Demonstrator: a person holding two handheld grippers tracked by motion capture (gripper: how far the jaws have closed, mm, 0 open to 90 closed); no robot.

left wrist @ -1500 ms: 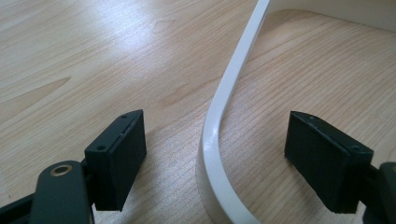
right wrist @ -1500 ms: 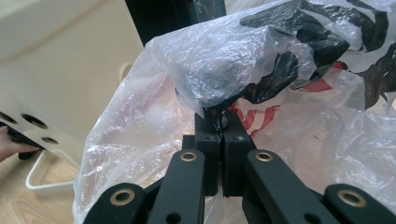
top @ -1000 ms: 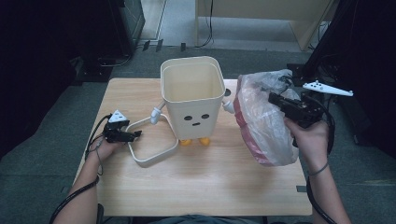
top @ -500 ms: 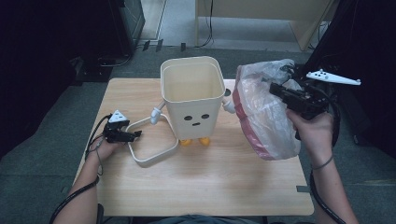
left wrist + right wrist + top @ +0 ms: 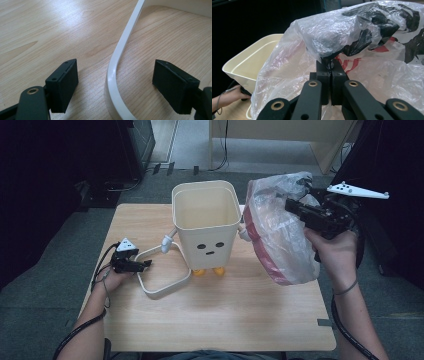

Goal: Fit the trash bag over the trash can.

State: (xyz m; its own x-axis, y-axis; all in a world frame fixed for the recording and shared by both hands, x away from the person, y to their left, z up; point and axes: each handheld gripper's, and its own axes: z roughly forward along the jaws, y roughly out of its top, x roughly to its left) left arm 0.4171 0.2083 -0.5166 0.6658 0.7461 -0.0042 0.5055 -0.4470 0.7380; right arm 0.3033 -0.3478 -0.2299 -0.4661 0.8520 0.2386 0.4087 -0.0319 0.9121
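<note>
A cream bin (image 5: 206, 225) with a drawn face, small arms and orange feet stands at the middle of the wooden table (image 5: 225, 320). A white ring frame (image 5: 165, 289) lies flat to its left. My left gripper (image 5: 145, 265) rests at the ring's left side, open; in the left gripper view the ring's band (image 5: 117, 57) runs between the two wide-apart jaws of the left gripper (image 5: 115, 68) without touching them. My right gripper (image 5: 290, 207) is shut on a clear plastic bag (image 5: 280, 235) with red and black print, held in the air to the right of the bin. The right gripper view shows the bag (image 5: 362, 32) draped over the right gripper (image 5: 331, 67), the bin (image 5: 254, 62) beyond.
The table's right front corner carries a small grey mark (image 5: 325, 322). Dark furniture (image 5: 65, 165) stands behind the table at the left, a pale wooden cabinet (image 5: 280, 132) farther back. The bag hangs close to the bin's right arm (image 5: 244, 231).
My right hand has lifted the bag higher beside the bin. The left gripper and the ring have stayed in place.
</note>
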